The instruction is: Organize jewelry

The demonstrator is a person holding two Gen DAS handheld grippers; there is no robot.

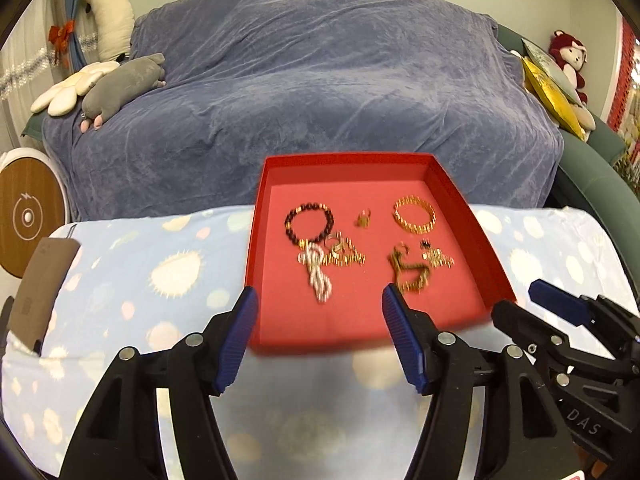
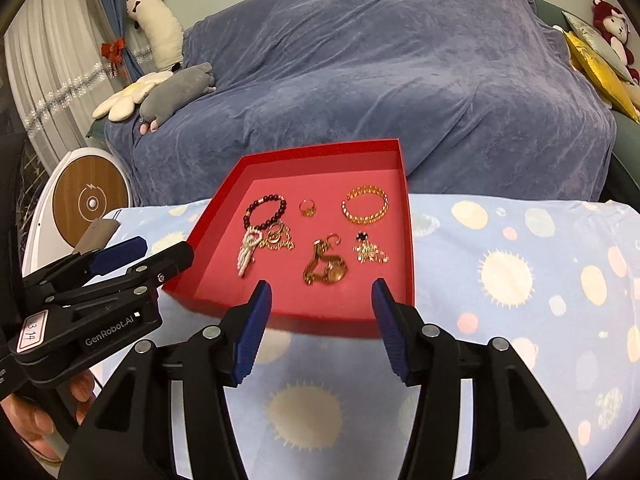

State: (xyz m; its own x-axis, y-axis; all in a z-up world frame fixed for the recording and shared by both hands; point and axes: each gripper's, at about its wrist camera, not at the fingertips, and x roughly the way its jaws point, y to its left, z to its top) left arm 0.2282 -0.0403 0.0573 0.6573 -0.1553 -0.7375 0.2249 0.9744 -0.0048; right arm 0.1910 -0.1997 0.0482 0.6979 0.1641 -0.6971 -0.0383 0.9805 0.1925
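Note:
A shallow red tray (image 1: 472, 240) (image 2: 208, 220) lies on a spotted blue cloth. In it lie a dark bead bracelet (image 1: 309, 224) (image 2: 266, 212), a gold ring (image 1: 363, 218) (image 2: 308, 208), a gold chain bracelet (image 1: 414, 214) (image 2: 365, 205), a white bead piece (image 1: 318, 274) (image 2: 249, 252), a gold watch (image 1: 410, 270) (image 2: 326, 266) and small gold earrings (image 1: 438, 258) (image 2: 370, 251). My left gripper (image 1: 318, 336) is open and empty at the tray's near edge. My right gripper (image 2: 322, 328) is open and empty, also at the near edge.
The spotted cloth (image 2: 520, 280) covers the table. A sofa under a blue-grey throw (image 1: 320, 80) stands behind, with plush toys (image 1: 124, 84) on its left. A round white and wood device (image 1: 28, 216) stands at the left. A brown card (image 1: 40, 292) lies at the table's left edge.

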